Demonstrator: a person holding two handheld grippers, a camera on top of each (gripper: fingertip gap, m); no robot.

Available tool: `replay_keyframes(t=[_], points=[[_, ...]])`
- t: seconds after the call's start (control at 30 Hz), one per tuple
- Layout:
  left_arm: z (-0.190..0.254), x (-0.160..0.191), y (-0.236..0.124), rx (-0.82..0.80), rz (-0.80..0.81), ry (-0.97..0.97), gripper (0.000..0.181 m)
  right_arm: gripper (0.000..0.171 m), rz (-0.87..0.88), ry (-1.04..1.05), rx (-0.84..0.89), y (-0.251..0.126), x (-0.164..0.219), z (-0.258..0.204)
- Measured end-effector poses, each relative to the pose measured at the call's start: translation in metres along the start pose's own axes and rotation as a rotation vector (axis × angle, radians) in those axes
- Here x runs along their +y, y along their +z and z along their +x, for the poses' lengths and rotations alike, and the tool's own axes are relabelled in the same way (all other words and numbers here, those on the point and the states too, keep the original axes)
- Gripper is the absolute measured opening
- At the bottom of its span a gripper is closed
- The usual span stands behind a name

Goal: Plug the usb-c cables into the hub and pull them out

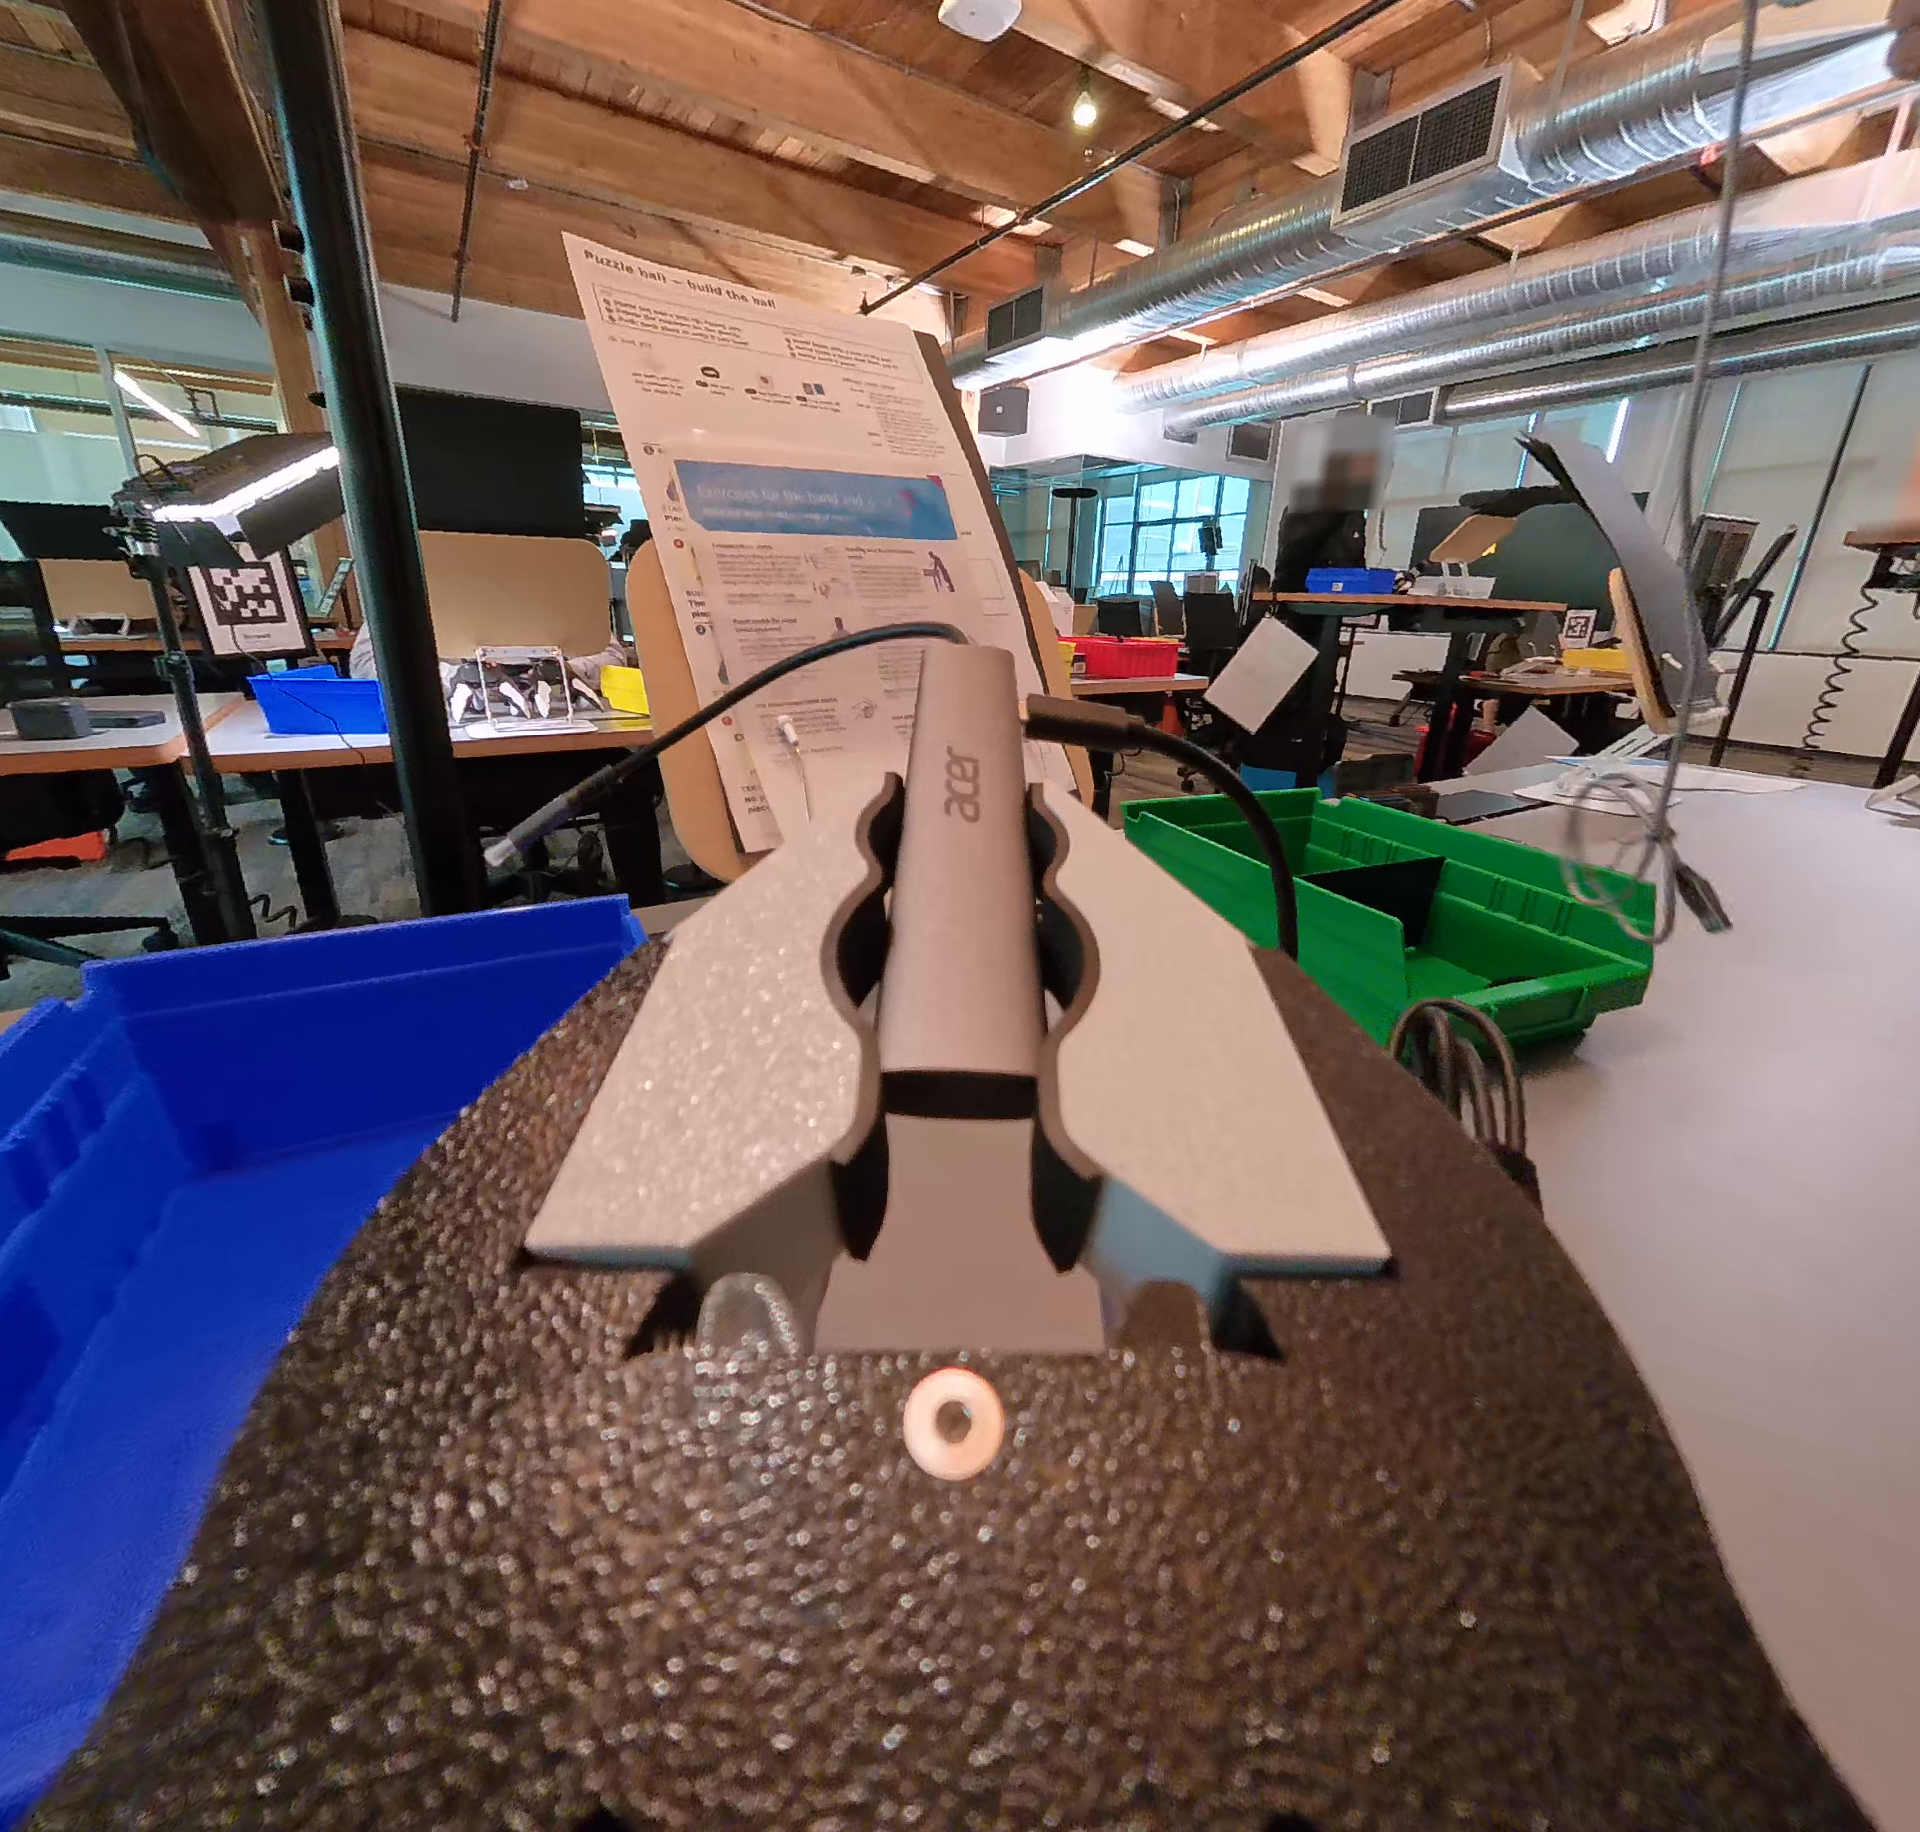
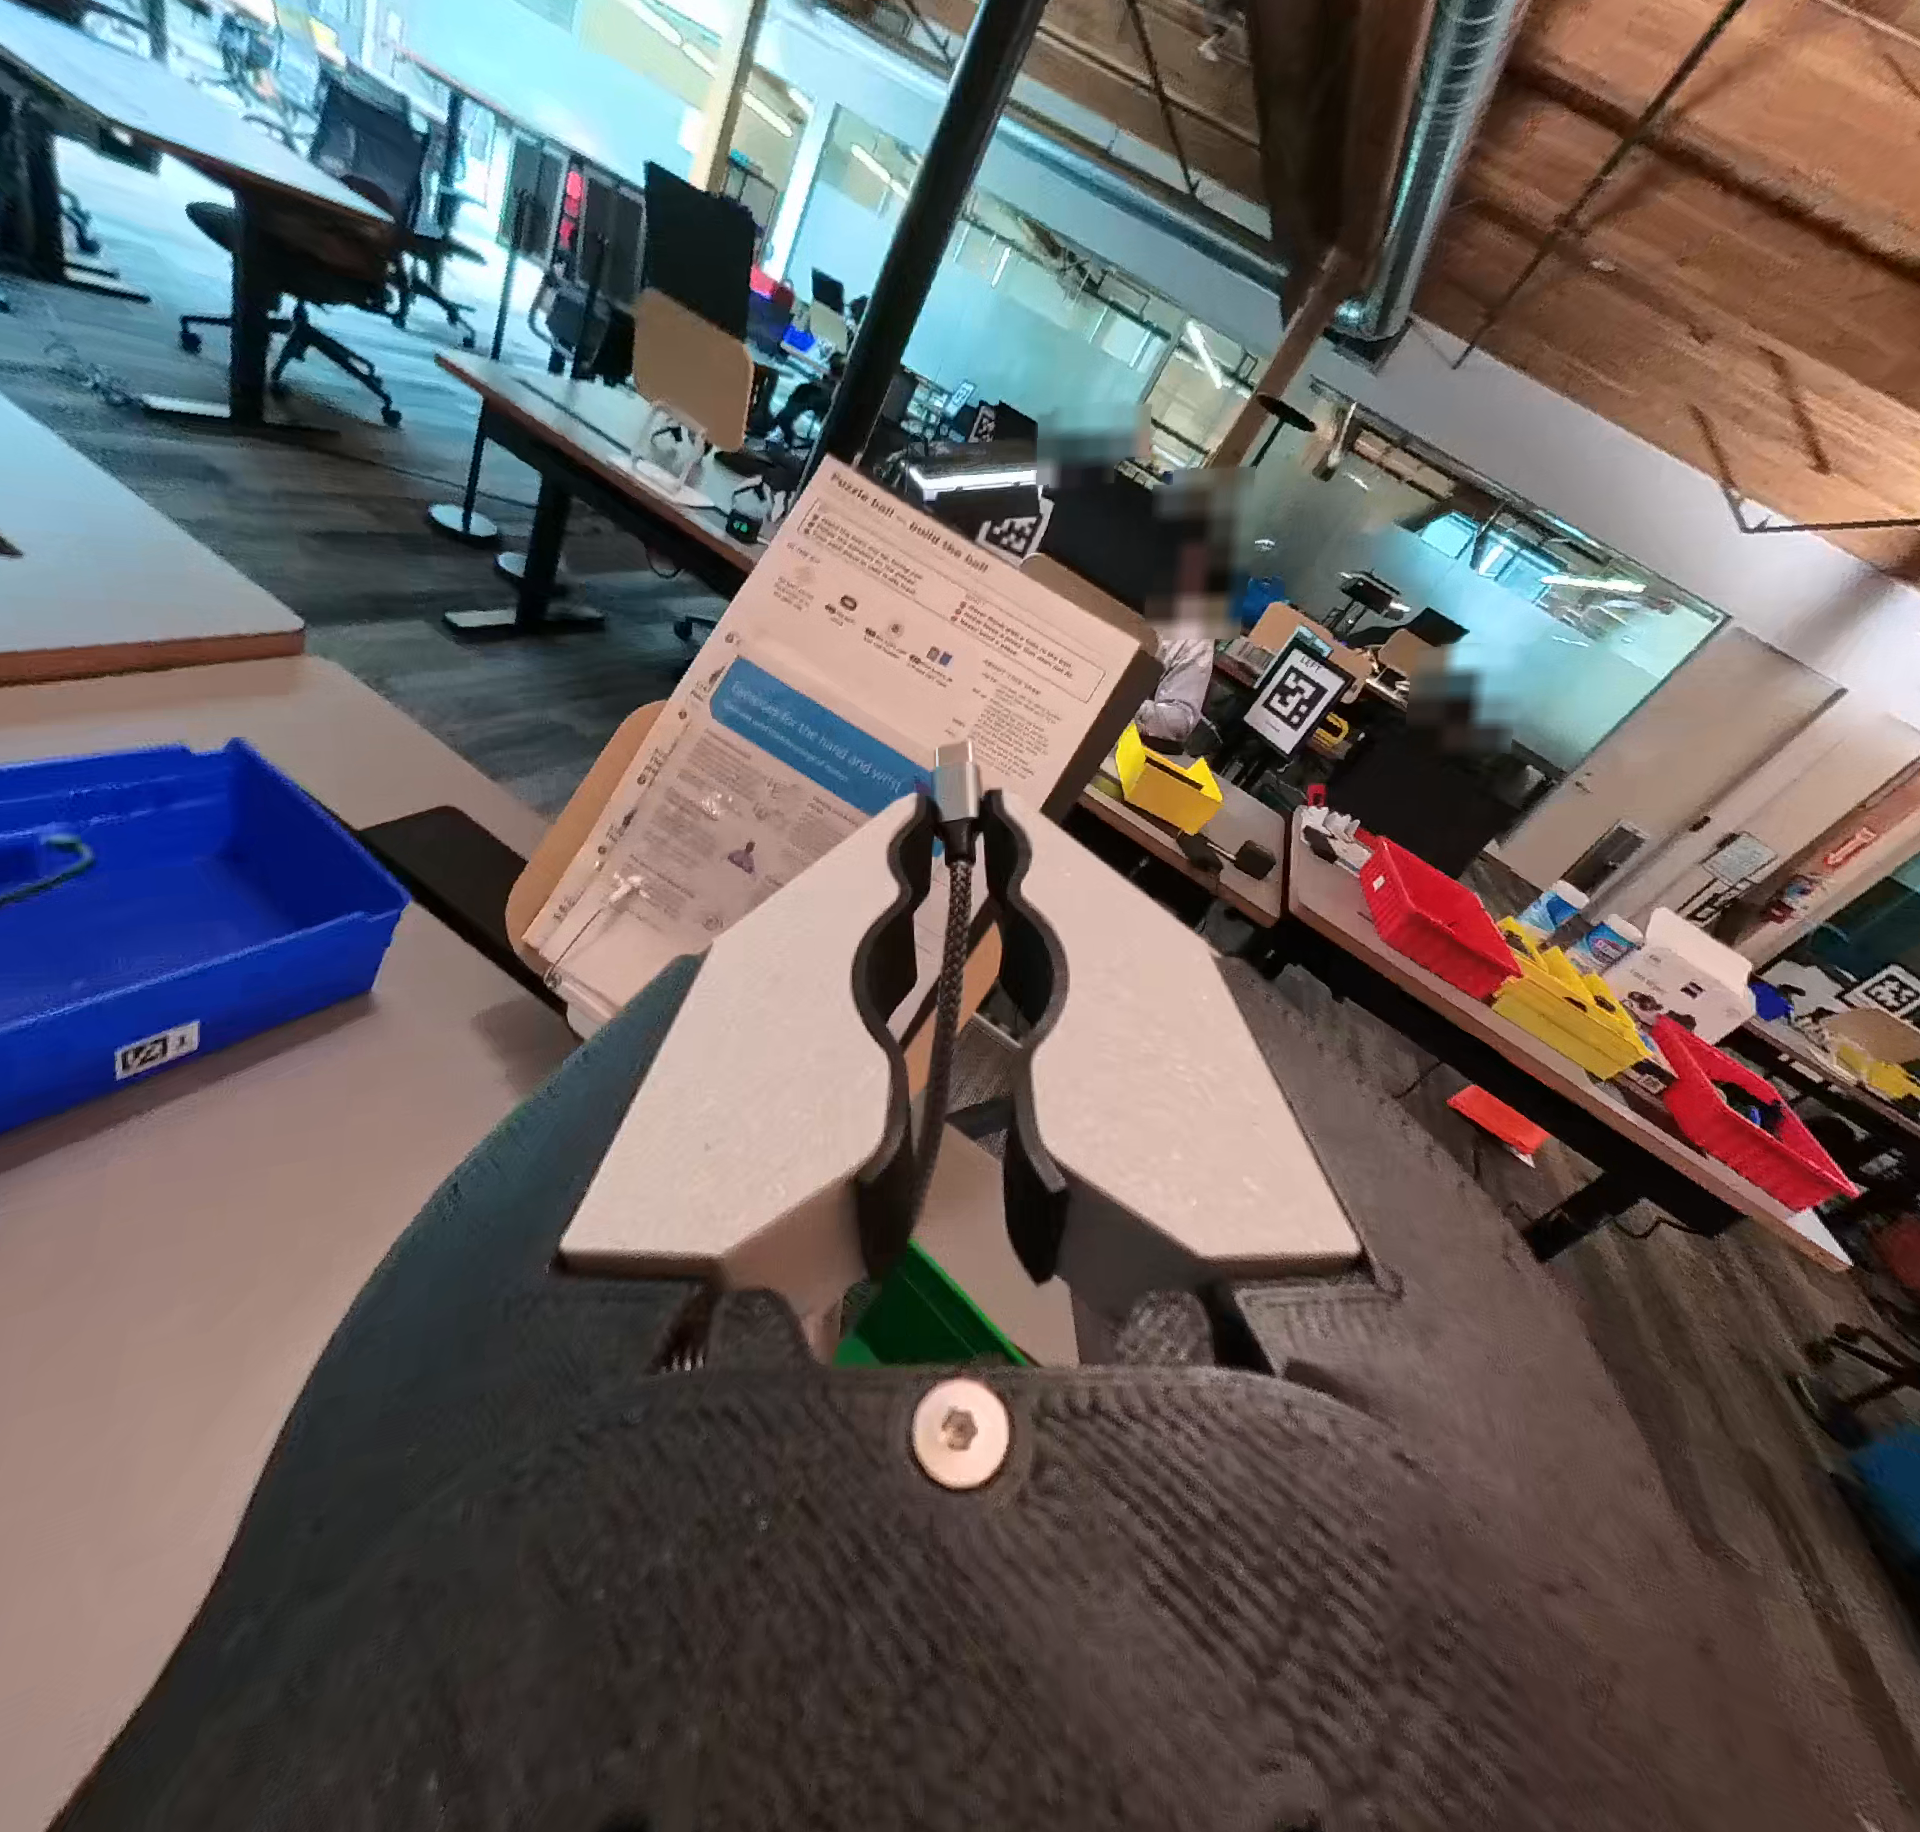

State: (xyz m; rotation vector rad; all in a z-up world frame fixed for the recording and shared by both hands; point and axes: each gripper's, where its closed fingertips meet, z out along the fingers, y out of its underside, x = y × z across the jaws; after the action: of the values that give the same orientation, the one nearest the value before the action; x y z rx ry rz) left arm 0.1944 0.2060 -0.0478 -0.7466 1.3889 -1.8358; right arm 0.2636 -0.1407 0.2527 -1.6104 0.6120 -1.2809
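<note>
In the left wrist view my left gripper (image 1: 961, 795) is shut on a silver hub (image 1: 956, 878) and holds it tilted up above the table. A black usb-c cable (image 1: 1101, 731) sits in the hub's right side and droops behind my right finger. The hub's own black lead (image 1: 665, 743) arcs off to the left. In the right wrist view my right gripper (image 2: 956, 816) is shut on a grey braided usb-c cable (image 2: 951, 951), with its silver plug (image 2: 954, 780) poking past the fingertips. That cable also shows in the left wrist view (image 1: 1714, 380), hanging at the right with a loose coil.
A blue bin (image 1: 208, 1107) stands at the left, also in the right wrist view (image 2: 156, 909). A green bin (image 1: 1455, 899) lies ahead right. A paper sheet on a board stand (image 1: 810, 535) is straight ahead. A black pole (image 1: 353, 432) rises at the left. A dark cable coil (image 1: 1455, 1055) lies by the green bin. There is about 45 cm between the tips of the two grippers.
</note>
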Motion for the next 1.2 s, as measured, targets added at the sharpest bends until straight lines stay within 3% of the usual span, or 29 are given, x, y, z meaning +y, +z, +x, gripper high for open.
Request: replay_keyframes(t=[0.13,0.27,0.4,0.57,0.63,0.77,0.87,0.97,1.1,1.2], points=[[0.003,0.002,0.002,0.013,-0.005,-0.003,0.021,0.008,-0.053,-0.030,0.051,0.013,0.026,0.006],[0.005,0.005,0.003,0.028,-0.012,-0.008,0.021,0.008,-0.161,-0.051,0.051,0.026,0.094,-0.001],[0.007,0.006,0.004,0.041,-0.018,-0.017,0.021,0.008,-0.425,-0.041,-0.077,0.029,0.200,-0.036],[0.011,0.008,0.005,0.059,-0.021,-0.017,0.021,0.009,-0.750,-0.303,-0.198,0.012,0.332,-0.081],[0.013,0.012,0.006,0.065,-0.026,-0.030,0.021,0.008,-0.838,-0.306,-0.282,0.007,0.373,-0.105],[0.017,0.018,0.009,0.078,-0.044,-0.033,0.021,0.009,-0.963,-0.345,-0.283,0.006,0.430,-0.109],[0.020,0.024,0.011,0.091,-0.063,-0.028,0.021,0.007,-1.019,-0.389,-0.220,0.010,0.452,-0.091],[0.020,0.031,0.013,0.094,-0.081,-0.032,0.021,0.051,-1.052,-0.342,-0.261,0.007,0.455,-0.083],[0.017,0.038,0.015,0.092,-0.098,-0.036,0.021,0.083,-0.996,-0.116,-0.334,0.003,0.420,-0.088],[0.018,0.041,0.016,0.105,-0.106,-0.048,0.021,0.094,-0.860,-0.069,-0.401,-0.002,0.374,-0.118]])
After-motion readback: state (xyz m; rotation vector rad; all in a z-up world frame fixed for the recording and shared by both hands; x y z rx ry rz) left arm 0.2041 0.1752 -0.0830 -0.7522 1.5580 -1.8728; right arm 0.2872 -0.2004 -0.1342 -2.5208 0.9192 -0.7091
